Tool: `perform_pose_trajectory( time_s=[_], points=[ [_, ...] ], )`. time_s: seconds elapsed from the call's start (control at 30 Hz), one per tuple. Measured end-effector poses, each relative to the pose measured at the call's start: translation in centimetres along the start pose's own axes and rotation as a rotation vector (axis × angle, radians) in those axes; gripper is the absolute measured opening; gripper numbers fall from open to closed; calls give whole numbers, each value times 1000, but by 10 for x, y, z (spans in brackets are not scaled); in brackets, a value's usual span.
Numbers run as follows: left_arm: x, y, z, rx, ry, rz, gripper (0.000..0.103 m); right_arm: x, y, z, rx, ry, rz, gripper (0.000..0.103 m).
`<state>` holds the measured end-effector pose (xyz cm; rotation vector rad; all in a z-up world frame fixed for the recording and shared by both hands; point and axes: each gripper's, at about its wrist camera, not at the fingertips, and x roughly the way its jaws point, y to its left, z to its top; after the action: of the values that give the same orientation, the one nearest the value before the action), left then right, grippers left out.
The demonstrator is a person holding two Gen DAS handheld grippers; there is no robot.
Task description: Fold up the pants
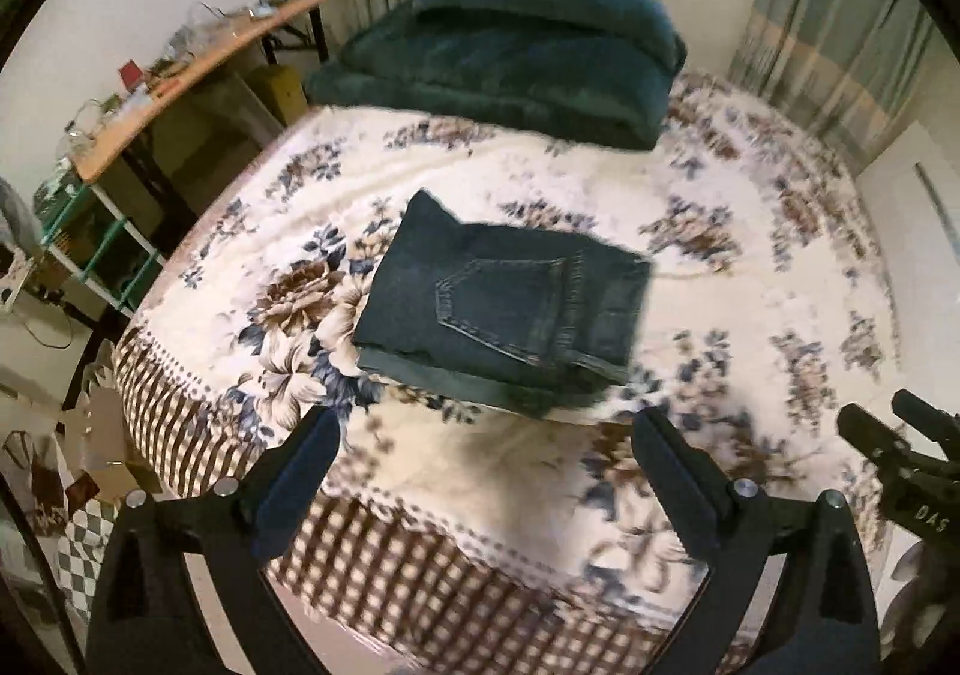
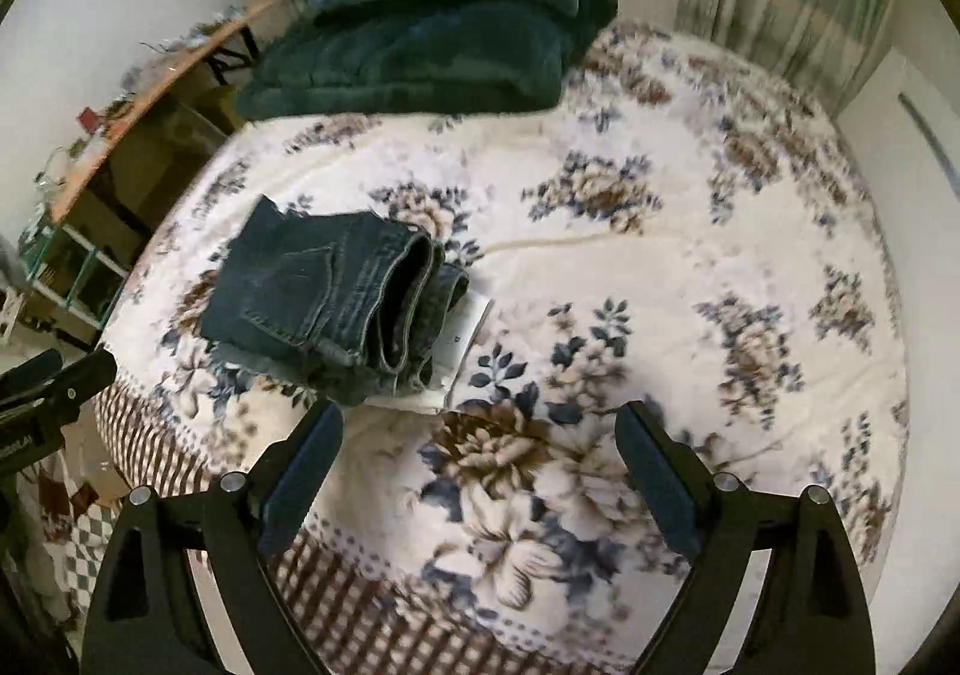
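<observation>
The dark blue jeans [image 1: 504,309] lie folded into a compact stack on the floral bedspread [image 1: 720,315], back pocket up. In the right wrist view the jeans [image 2: 324,303] sit at the left, waistband layers facing me, a white tag sticking out beneath. My left gripper [image 1: 486,435] is open and empty, held just short of the jeans' near edge. My right gripper [image 2: 480,429] is open and empty, to the right of the stack above the bed. The right gripper also shows in the left wrist view [image 1: 900,453], and the left gripper in the right wrist view [image 2: 54,381].
A folded dark green blanket [image 1: 516,57] lies at the head of the bed. A wooden desk [image 1: 198,69] with clutter stands to the left, a green shelf rack [image 1: 90,255] below it. Curtains [image 1: 840,45] and a window are behind. The bed's checked edge [image 1: 384,561] is near me.
</observation>
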<state>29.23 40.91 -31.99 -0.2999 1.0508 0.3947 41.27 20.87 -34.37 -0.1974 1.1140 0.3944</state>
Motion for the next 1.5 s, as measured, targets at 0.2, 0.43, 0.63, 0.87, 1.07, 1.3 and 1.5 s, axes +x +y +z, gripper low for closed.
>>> perform_pose_trajectory(
  time_s=[0.2, 0.43, 0.63, 0.87, 1.07, 1.3, 1.5],
  points=[
    [-95, -33, -34, -41, -111, 38, 100, -117, -22, -39, -79, -100, 25, 94],
    [-197, -83, -86, -62, -216, 114, 100, -239, -54, -90, -138, -202, 71, 94],
    [-255, -112, -126, -98, -261, 134, 100, -318, -83, -128, -166, -241, 98, 95],
    [-302, -128, -153, -112, -320, 169, 100, -395, -97, -156, -180, -302, 117, 95],
    [-330, -130, -165, -127, -351, 175, 100, -447, -97, -169, -194, -349, 130, 95],
    [-343, -129, -176, -139, -337, 186, 100, -477, -91, -181, -199, -343, 178, 95],
    [-336, -125, -172, -161, -304, 215, 100, -488, -88, -181, -205, -352, 210, 98]
  ],
)
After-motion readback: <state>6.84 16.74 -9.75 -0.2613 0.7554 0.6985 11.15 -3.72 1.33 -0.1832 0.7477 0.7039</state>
